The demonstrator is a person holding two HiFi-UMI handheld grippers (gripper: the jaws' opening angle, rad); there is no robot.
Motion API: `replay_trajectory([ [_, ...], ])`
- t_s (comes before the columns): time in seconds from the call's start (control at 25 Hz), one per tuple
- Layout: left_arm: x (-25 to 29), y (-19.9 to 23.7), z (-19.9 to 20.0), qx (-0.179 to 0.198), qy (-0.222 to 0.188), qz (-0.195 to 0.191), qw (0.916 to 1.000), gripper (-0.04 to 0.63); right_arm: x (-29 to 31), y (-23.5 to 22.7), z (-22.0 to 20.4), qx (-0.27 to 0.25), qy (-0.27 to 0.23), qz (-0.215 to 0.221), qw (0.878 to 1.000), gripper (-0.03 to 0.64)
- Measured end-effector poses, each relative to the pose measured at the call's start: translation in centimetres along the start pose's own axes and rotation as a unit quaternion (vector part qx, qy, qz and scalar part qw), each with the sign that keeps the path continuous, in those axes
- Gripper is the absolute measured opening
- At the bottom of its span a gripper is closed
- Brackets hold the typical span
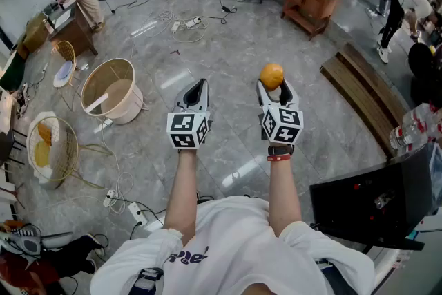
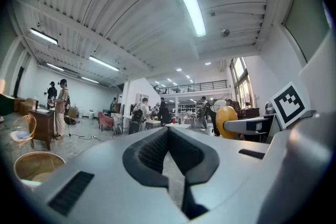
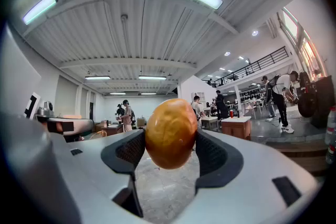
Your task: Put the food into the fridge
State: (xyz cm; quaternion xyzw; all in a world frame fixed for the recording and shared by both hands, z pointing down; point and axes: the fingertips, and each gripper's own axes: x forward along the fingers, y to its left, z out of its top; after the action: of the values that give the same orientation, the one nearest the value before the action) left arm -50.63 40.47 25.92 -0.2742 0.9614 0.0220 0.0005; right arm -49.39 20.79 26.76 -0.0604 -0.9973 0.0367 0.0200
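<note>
The right tongs (image 1: 273,88) pinch a round orange-brown piece of food (image 3: 170,132) by its sides, held level out over the floor (image 1: 228,45), likely so it cannot roll free while carried (no fridge is in view). The left tongs (image 1: 198,88) are pressed together and empty, level alongside.

Two grippers, the left gripper (image 1: 198,84) and the right gripper (image 1: 273,88); one fruit (image 1: 271,74); one tub (image 1: 131,102); two wicker chairs, a far chair (image 1: 64,54) and a near chair (image 1: 47,148); one bench (image 1: 364,99)
</note>
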Motion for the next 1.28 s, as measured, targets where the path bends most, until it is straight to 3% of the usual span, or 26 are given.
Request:
replay_trajectory([
  [0.32,2.3,-7.9,-1.9,-0.011,0.011,-0.031,0.9994,0.018,-4.6,-7.1,-1.6,0.024,0.014,-0.031,0.999,0.319],
  [0.68,7.2,-20.3,-2.6,-0.011,0.011,-0.136,0.9906,0.017,-11.2,-17.4,-1.1,0.026,0.005,-0.118,0.993,0.319],
  [0.84,8.2,-25.0,-2.9,-0.011,0.008,-0.181,0.9835,0.018,-14.9,-21.3,-0.9,0.029,-0.005,-0.174,0.984,0.319],
  [1.04,8.3,-29.8,-3.0,-0.010,0.016,-0.219,0.9756,0.018,-19.0,-24.2,-0.8,0.040,-0.010,-0.210,0.977,0.319],
  [1.28,8.7,-34.6,-3.0,-0.002,0.026,-0.309,0.9509,0.018,-23.1,-25.3,-1.1,0.056,-0.022,-0.278,0.959,0.319],
])
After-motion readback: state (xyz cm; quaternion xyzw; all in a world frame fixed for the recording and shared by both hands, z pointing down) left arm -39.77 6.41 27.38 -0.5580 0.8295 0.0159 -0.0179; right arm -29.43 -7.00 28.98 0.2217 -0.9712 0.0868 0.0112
